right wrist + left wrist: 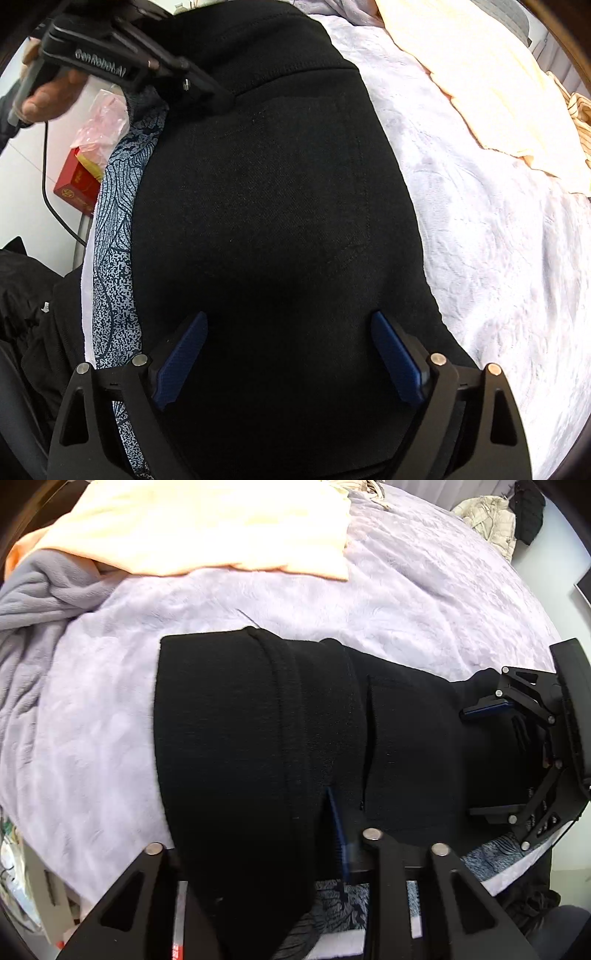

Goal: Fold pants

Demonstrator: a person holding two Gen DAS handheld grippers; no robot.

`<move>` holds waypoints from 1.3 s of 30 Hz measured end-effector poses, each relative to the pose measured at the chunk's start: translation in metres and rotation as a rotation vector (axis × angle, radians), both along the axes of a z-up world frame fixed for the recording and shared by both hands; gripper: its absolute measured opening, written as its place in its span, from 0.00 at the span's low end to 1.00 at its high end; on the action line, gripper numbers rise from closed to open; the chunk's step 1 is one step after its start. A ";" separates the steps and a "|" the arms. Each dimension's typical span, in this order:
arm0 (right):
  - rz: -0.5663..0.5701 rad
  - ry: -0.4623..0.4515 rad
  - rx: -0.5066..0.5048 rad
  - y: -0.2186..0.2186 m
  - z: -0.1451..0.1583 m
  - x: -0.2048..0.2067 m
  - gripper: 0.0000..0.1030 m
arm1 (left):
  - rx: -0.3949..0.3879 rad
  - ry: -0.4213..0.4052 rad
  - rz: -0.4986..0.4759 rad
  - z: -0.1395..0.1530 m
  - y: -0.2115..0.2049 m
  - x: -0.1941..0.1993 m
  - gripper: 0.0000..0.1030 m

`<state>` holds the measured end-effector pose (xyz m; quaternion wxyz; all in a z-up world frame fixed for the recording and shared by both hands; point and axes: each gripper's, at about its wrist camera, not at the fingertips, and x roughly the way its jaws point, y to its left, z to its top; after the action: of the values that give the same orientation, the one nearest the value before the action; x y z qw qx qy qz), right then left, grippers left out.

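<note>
Pants (258, 738) lie half-folded on the bed (92, 701); left gripper (325, 834) pinches their edge, right gripper (290, 354) gapes wide above, so lift evenly, keeping edges aligned.

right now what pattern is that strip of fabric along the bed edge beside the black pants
The fabric strip is dark blue with pale wavy lines and speckles, clearest in the right wrist view.

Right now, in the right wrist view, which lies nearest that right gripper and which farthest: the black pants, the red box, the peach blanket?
1. Black pants: directly under the right gripper, between its open fingers.
2. Red box: on the floor at the left, beyond the patterned sheet edge.
3. Peach blanket: far across the bed, upper right.
</note>
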<state>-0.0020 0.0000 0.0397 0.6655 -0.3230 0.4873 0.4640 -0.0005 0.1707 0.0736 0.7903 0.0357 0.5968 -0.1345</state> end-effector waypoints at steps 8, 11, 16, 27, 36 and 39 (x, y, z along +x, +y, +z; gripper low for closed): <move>-0.070 -0.148 0.163 -0.054 0.078 -0.028 0.89 | 0.055 -0.086 -0.009 0.060 -0.024 -0.028 0.23; -0.153 -0.190 0.221 -0.103 0.099 -0.042 0.89 | 0.047 -0.133 -0.039 0.092 -0.041 -0.042 0.23; -0.259 -0.229 0.104 -0.152 0.073 -0.070 0.89 | 0.061 -0.194 -0.134 0.124 -0.105 -0.058 0.20; -0.499 -0.197 0.273 -0.239 0.085 -0.092 0.89 | 0.104 -0.246 -0.474 0.153 -0.284 -0.102 0.19; -0.728 -0.248 0.258 -0.330 0.088 -0.139 0.89 | 0.098 -0.210 -0.637 0.119 -0.375 -0.113 0.19; -0.764 -0.222 0.252 -0.330 0.073 -0.144 0.89 | 0.142 -0.155 -0.647 0.085 -0.396 -0.108 0.19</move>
<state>-0.1460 -0.3303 0.1125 0.8727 -0.0830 0.4367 0.2023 -0.1081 -0.2255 0.1582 0.7453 0.2884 0.5004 -0.3333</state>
